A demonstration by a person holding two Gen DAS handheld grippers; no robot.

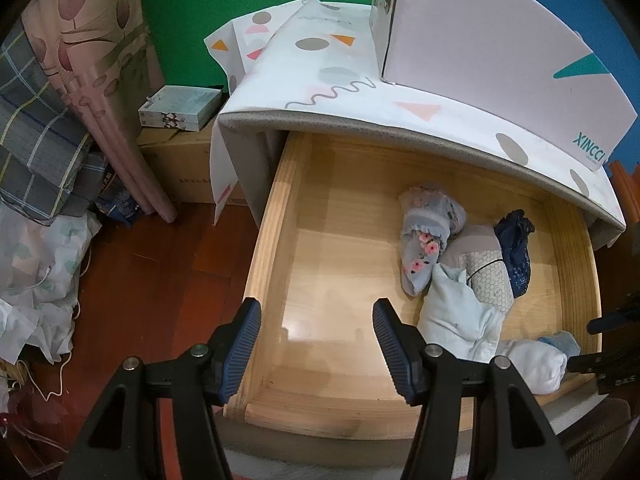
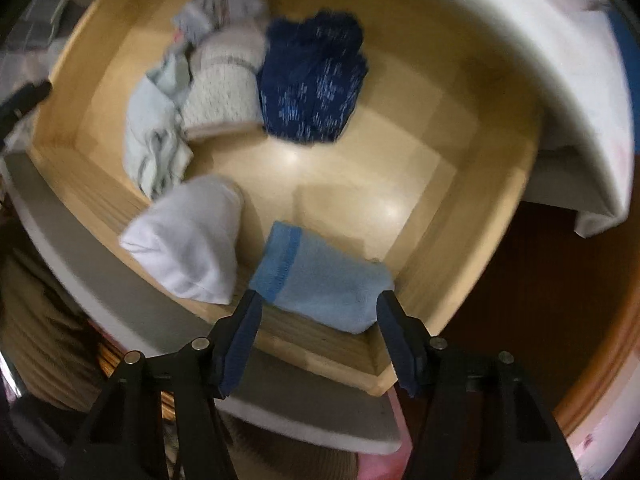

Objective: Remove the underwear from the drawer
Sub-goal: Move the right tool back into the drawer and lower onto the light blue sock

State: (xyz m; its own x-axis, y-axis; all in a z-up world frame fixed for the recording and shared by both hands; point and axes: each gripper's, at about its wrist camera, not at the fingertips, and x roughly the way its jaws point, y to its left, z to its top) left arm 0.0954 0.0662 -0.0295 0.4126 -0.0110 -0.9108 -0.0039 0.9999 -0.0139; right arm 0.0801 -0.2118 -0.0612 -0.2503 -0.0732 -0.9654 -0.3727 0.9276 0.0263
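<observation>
- Left tool, jaws spread, hovers over the bare wooden drawer.
- Right tool, jaws spread, flanks light-blue folded underwear; white bundle at its 9 o'clock.

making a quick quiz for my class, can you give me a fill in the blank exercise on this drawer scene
1. The wooden drawer is pulled ____.
2. The right gripper has its jaws around a folded garment coloured light ____.
3. The left gripper holds ____.
4. The dark garment in the drawer is navy ____.

Missing words: open; blue; nothing; blue
</observation>
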